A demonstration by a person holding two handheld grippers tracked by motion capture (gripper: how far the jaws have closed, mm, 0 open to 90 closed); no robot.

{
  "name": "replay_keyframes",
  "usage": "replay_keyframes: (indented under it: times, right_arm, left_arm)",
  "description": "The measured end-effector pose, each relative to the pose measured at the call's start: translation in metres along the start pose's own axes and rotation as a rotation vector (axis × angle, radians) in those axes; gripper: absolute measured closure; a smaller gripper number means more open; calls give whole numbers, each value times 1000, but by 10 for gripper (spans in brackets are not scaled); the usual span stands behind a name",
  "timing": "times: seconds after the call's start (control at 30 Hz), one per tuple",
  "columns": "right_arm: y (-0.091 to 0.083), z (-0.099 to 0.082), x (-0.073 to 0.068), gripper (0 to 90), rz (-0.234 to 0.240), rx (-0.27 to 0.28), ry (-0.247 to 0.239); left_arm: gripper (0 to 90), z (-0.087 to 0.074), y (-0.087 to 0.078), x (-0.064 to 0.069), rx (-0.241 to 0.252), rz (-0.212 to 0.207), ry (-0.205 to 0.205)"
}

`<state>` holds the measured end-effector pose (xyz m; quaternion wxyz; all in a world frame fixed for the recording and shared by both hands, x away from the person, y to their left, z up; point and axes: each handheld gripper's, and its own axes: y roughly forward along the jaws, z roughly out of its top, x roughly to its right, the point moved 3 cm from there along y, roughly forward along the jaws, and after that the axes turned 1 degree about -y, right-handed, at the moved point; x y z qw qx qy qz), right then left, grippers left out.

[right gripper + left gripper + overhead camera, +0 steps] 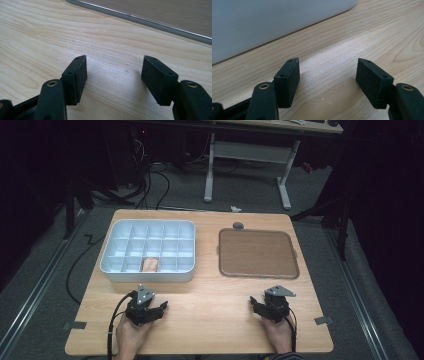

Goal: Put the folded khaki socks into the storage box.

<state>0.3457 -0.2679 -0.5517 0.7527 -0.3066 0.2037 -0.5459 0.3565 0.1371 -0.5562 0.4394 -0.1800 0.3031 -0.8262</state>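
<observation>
two black grippers resting low on a pale wooden table, jaws apart and empty.

lying at lower left of the high view, left gripper (161, 305) in a hand, matte black with a grey three-cornered plate on top, jaws spread wide with only bare wood grain between the flat rectangular pads (288, 82); sitting at lower right, right gripper (255, 303) likewise gaping, gripping nothing, textured pads (157, 80) hovering over the wavy-grained table (210, 295). standing just above the left gripper, toward centre left of the frame, a smooth grey-white plastic organizer box (115, 269) with rounded corners and a grid of square compartments, holding a small tan, soft-looking object (150, 265) in the bottom row, middle cell. lying at centre right, a flat brown tray (257, 254), rounded-square, with a thin grey rim.
</observation>
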Motion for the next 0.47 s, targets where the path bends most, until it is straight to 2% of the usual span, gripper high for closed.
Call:
replay_keyframes:
  times: [0.47]
  right_arm:
    - [0, 0, 0, 377, -1, -1, 2]
  left_arm:
    - [348, 0, 0, 0, -1, -5, 1]
